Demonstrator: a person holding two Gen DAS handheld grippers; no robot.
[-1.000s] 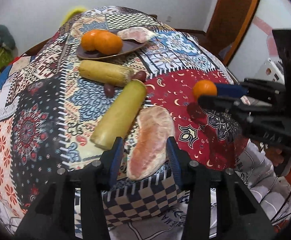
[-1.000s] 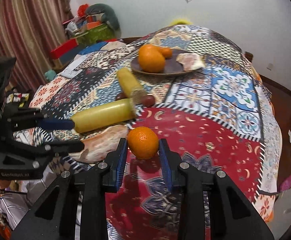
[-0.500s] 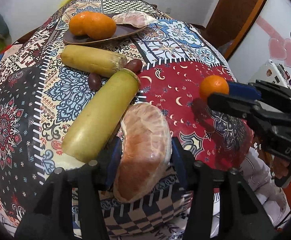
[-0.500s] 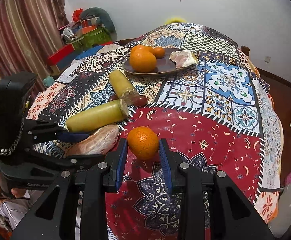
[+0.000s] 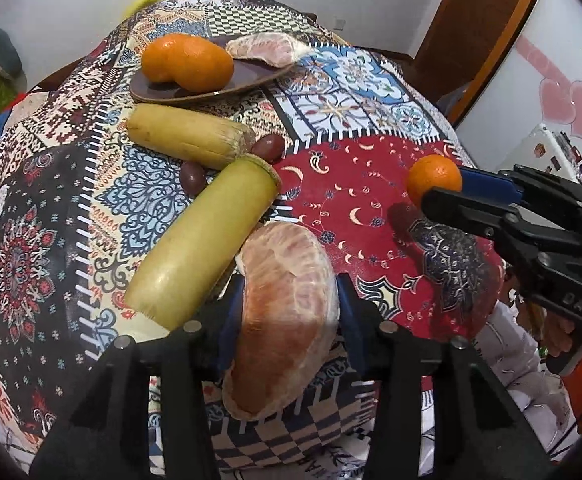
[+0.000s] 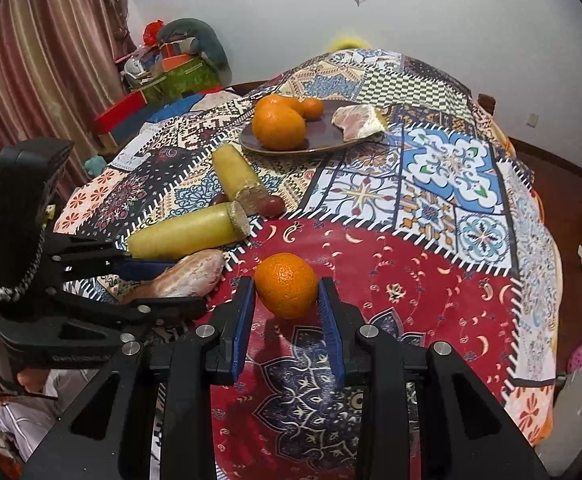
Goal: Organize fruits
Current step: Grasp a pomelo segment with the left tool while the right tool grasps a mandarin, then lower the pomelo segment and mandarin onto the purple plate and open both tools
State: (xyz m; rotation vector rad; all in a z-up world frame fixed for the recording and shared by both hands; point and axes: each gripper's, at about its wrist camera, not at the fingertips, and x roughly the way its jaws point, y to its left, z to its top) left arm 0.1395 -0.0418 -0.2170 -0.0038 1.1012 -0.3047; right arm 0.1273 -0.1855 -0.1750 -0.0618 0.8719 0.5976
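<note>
Left gripper (image 5: 287,312) is gripping the peeled pink pomelo segment (image 5: 287,304), jaws clenched on its flanks. It is lying at the tabletop's near edge, touching the nearer pale yellow sugarcane cylinder (image 5: 207,236).

Right gripper (image 6: 287,300) is bracketing the small round orange tangerine (image 6: 286,285), well short of the dark brown oval plate (image 6: 327,136); contact unclear.

Risks: soft pomelo tearing under squeeze; tangerine rolling off the patchwork cloth (image 6: 431,208).

Both grippers are pointing toward the plate, roughly level.

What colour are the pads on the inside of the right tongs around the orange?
Blue, on black arms, flanking the orange; the pads show best in the right wrist view.
</note>
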